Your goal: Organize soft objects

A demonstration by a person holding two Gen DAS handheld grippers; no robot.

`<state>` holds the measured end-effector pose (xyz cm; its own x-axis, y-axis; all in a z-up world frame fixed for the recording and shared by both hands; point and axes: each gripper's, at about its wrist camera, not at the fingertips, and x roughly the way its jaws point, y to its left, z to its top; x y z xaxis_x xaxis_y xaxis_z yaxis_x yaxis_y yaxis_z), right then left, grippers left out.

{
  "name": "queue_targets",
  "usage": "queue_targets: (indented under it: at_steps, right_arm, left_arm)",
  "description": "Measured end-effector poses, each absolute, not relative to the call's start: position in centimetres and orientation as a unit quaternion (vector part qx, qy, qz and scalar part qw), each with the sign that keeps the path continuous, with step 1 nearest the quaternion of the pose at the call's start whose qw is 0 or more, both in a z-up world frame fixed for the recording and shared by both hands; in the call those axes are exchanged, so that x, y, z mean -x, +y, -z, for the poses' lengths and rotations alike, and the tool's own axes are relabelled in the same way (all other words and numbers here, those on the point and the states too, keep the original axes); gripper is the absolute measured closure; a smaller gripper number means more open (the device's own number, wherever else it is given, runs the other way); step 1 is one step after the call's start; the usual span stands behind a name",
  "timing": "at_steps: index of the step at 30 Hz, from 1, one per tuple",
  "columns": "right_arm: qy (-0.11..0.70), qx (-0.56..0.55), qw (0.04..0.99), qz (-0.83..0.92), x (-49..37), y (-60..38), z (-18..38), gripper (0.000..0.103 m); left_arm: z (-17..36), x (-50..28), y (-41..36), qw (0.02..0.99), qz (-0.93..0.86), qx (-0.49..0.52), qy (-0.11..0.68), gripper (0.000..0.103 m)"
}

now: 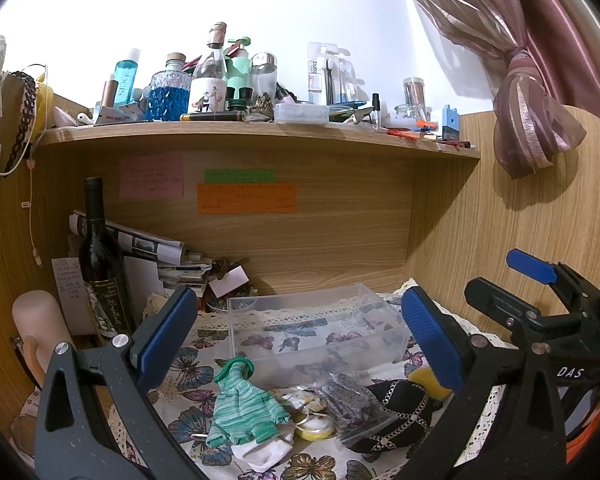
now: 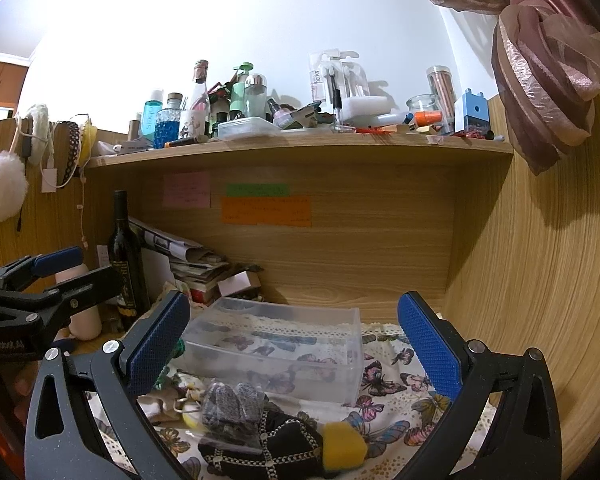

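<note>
A pile of soft things lies on the butterfly cloth (image 1: 188,364): a green striped sock (image 1: 244,412), a white sock (image 1: 266,452), a bag of grey fabric (image 1: 354,406), a black chain-patterned pouch (image 1: 396,412) and a yellow sponge (image 2: 342,446). An empty clear plastic box (image 1: 316,332) stands behind the pile; it also shows in the right wrist view (image 2: 280,348). My left gripper (image 1: 296,340) is open above the pile. My right gripper (image 2: 296,346) is open above the pouch (image 2: 268,448) and grey bag (image 2: 232,404).
A dark wine bottle (image 1: 102,264) and stacked papers (image 1: 156,248) stand at the back left. A pink tube (image 1: 40,320) is at the left. A wooden shelf (image 1: 260,136) crowded with bottles hangs overhead. A wooden side wall (image 2: 540,280) and curtain (image 2: 548,80) close the right.
</note>
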<state>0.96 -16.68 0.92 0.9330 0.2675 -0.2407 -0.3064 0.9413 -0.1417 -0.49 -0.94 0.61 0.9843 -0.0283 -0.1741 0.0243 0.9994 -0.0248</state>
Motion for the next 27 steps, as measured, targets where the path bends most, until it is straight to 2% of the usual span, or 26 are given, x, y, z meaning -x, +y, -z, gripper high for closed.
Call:
queue_targets:
  at_steps: [11,24,27]
  right_arm:
    - [0.126,0.087,0.978,-0.143,-1.6,-17.0,-0.2,0.0]
    - [0.218,0.093,0.964,-0.118,-4.2,-20.5,4.3,0.0]
    - [0.24,0.097,0.96,-0.106,-4.9,-21.3,5.4,0.0]
  left_arm:
    - [0.4,-0.8,-0.7,0.994,0.01,0.012,0.11,0.0]
    - [6.5,-5.1,3.3,0.974,0.006,0.054,0.222,0.0]
    - [7.3,-5.7,4.2,0.97,-0.007,0.067,0.234,0.005]
